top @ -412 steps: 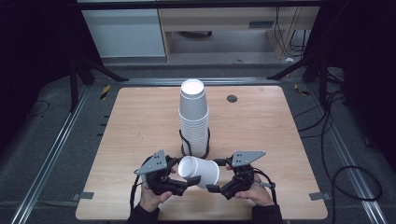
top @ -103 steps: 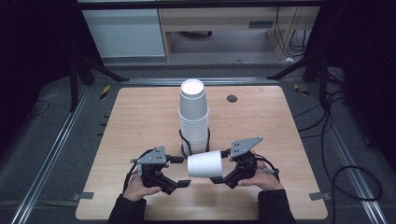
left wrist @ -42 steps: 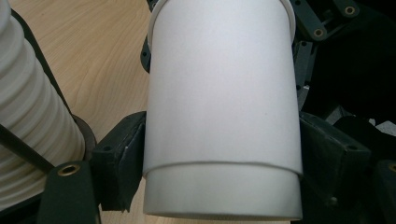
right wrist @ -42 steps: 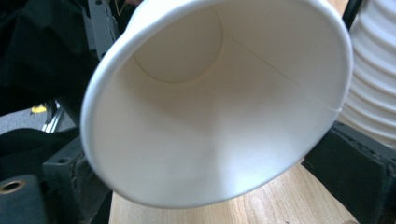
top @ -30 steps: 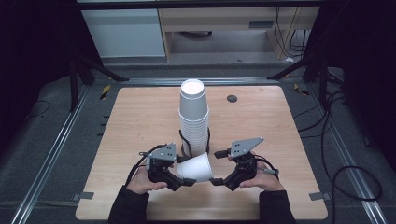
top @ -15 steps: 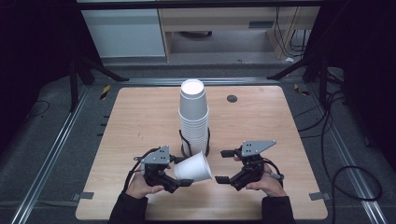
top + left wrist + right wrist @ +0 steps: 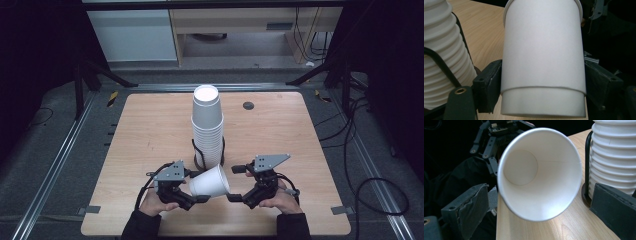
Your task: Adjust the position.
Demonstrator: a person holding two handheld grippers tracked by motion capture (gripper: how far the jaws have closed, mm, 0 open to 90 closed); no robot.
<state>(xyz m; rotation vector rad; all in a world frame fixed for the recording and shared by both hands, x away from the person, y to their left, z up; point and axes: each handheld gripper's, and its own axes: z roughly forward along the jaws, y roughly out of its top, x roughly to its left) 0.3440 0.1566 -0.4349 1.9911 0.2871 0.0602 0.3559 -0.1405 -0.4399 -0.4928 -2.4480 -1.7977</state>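
A white paper cup (image 7: 209,182) lies on its side above the table's near edge, mouth turned to the right. My left gripper (image 7: 197,186) is shut on it; in the left gripper view both pads (image 7: 489,85) press the cup (image 7: 542,50) just above its base. My right gripper (image 7: 232,183) stands open at the mouth end, and its jaws have just been opening. In the right gripper view the cup's rim (image 7: 541,175) sits between the spread pads (image 7: 466,206) with a gap on each side. A tall stack of white cups (image 7: 207,127) stands mid-table.
The stack sits in a black wire holder (image 7: 197,155), close behind both grippers; it shows at the left edge (image 7: 441,50) of the left gripper view and at the right (image 7: 614,152) of the right gripper view. A dark round hole (image 7: 248,105) marks the wooden table (image 7: 150,130).
One second ago both grippers met at the cup. Since then the right jaws have spread off its rim and drawn slightly right; the cup stays in the left gripper.
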